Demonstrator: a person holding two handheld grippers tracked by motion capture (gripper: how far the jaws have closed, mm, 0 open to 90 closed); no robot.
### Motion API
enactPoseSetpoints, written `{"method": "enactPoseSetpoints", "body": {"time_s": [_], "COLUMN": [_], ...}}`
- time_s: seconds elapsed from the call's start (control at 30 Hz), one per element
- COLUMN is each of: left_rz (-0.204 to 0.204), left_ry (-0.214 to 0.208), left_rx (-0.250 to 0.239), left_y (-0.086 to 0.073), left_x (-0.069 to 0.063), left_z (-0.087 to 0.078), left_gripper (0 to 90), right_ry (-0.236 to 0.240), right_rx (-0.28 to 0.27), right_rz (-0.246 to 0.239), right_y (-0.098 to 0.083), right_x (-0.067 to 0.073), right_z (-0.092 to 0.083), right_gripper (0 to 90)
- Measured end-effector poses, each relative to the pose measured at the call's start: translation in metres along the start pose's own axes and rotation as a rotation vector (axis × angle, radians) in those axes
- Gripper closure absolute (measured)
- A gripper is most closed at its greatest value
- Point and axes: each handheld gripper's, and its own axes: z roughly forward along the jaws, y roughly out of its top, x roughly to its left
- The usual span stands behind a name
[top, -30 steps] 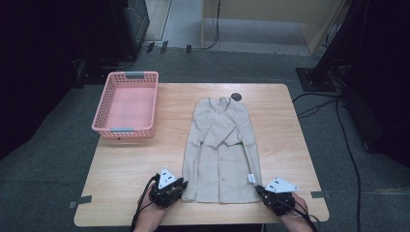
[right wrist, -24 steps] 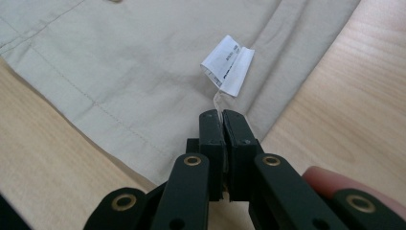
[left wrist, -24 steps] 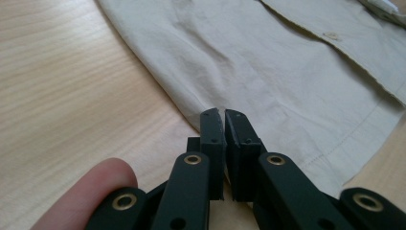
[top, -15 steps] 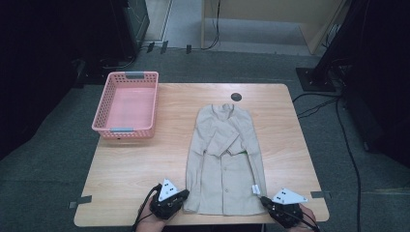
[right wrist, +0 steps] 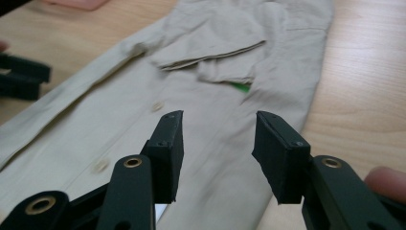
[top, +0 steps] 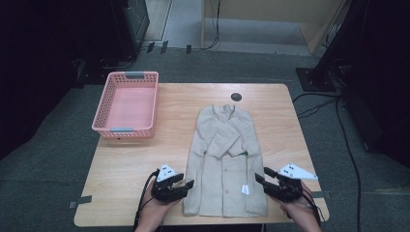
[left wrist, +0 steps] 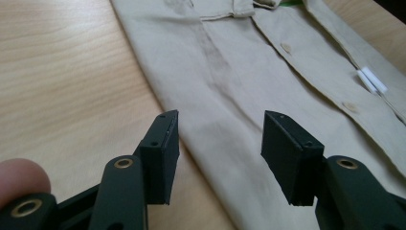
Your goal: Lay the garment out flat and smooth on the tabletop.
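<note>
A pink basket point(top: 126, 104) stands at the worktop's point(top: 145, 154) left rear, well apart from the work and no obstacle. The left gripper point(top: 186, 186), jaws just opened and parted with nothing between them, sits just beside the left hem of the shirt point(top: 225, 164). The shirt lies flat at centre front, sleeves folded across the chest, likely laid out for folding. The right gripper point(top: 258, 176), its jaws also just opened and empty, flanks the right hem.

High view overlooks the table point(top: 145, 188); both claw views closely share the shirt point(top: 223, 159).
</note>
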Motion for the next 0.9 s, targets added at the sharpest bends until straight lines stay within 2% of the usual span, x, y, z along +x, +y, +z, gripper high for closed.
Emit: {"method": "enactPoseSetpoints", "body": {"time_s": [0.1,0.2,0.27,0.33,0.43,0.5,0.57,0.67,0.9], "left_rz": [0.004,0.008,0.027,0.047,0.071,0.076,0.082,0.094,0.115], "left_ry": [0.023,0.058,0.090,0.116,0.131,0.130,0.128,0.124,0.099], "left_rx": [0.022,0.040,0.035,0.034,0.020,0.018,0.018,0.018,0.015], "left_y": [0.006,0.007,0.007,0.005,0.001,-0.001,-0.004,-0.010,-0.031], "left_x": [-0.001,-0.002,-0.004,-0.006,-0.009,-0.010,-0.011,-0.013,-0.023], "left_z": [0.011,0.019,0.020,0.020,0.019,0.018,0.015,0.010,-0.008], "left_gripper": [48.3,50.9,54.4,60.4,72.6,77.2,80.9,85.3,90.0], "right_ry": [-0.093,-0.148,-0.199,-0.231,-0.236,-0.248,-0.263,-0.262,-0.198], "right_rx": [0.046,0.067,0.077,0.088,0.099,0.064,0.057,0.058,0.076], "right_rz": [0.051,0.076,0.065,0.045,0.037,0.034,0.048,0.020,-0.010], "right_y": [0.007,0.006,0.003,-0.002,-0.013,-0.018,-0.021,-0.026,-0.043], "right_x": [-0.008,-0.011,-0.011,-0.009,-0.006,-0.004,-0.002,0.002,0.014], "right_z": [0.029,0.050,0.060,0.067,0.072,0.071,0.069,0.064,0.042], "right_gripper": [54.4,54.6,57.4,65.3,75.0,80.9,88.6,90.0,90.0]}}
